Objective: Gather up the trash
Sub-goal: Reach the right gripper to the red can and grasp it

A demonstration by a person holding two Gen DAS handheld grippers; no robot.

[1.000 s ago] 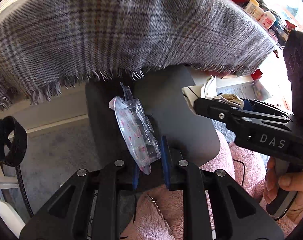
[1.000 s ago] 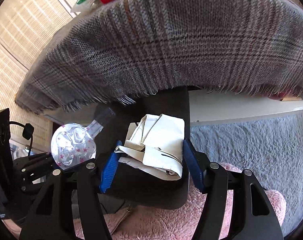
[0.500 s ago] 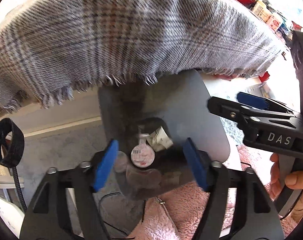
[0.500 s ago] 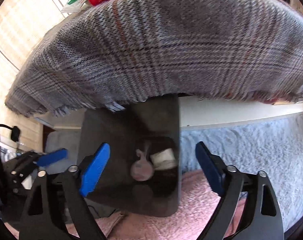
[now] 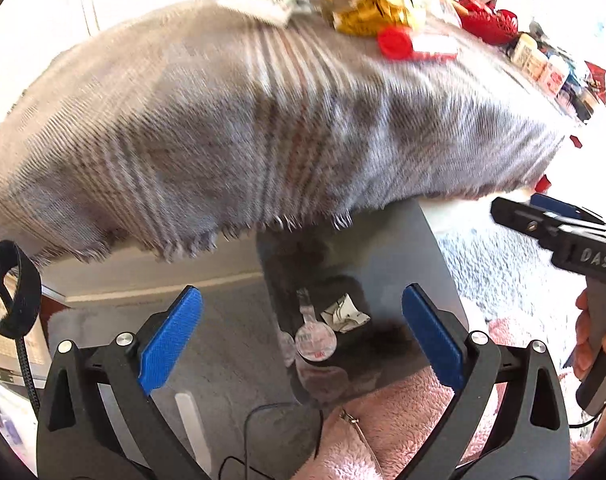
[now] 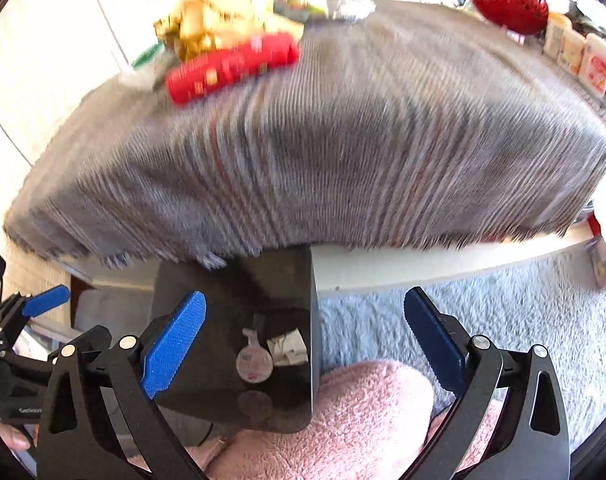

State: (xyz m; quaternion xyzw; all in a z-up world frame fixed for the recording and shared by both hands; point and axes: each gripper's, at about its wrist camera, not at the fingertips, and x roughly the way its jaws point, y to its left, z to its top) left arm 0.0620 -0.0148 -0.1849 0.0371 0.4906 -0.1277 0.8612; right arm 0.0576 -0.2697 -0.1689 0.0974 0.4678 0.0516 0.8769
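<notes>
Two handheld grippers hover over a dark, square-sided trash bin (image 5: 435,256) that stands on the floor just under the edge of a low surface draped with a grey plaid woven cloth (image 5: 231,120). The left gripper (image 5: 303,336) has its blue-padded fingers (image 5: 171,340) spread wide apart and holds nothing. The right gripper (image 6: 303,340) is the same, its blue-padded fingers (image 6: 175,344) wide apart and empty. Inside the bin, at the bottom, lie a round clear plastic blister pack with a small tab (image 5: 315,340) and, just beside it, a crumpled white paper scrap (image 5: 345,314); both also show in the right wrist view, the pack (image 6: 254,360) next to the scrap (image 6: 289,348). On top of the cloth, blurred, sit a crinkled gold foil wrapper (image 5: 363,0) and a red tube-shaped package (image 6: 231,66). A fluffy pink fabric (image 6: 343,420) fills the foreground near the bin, and a pale grey shaggy rug (image 6: 503,312) lies to the right.
</notes>
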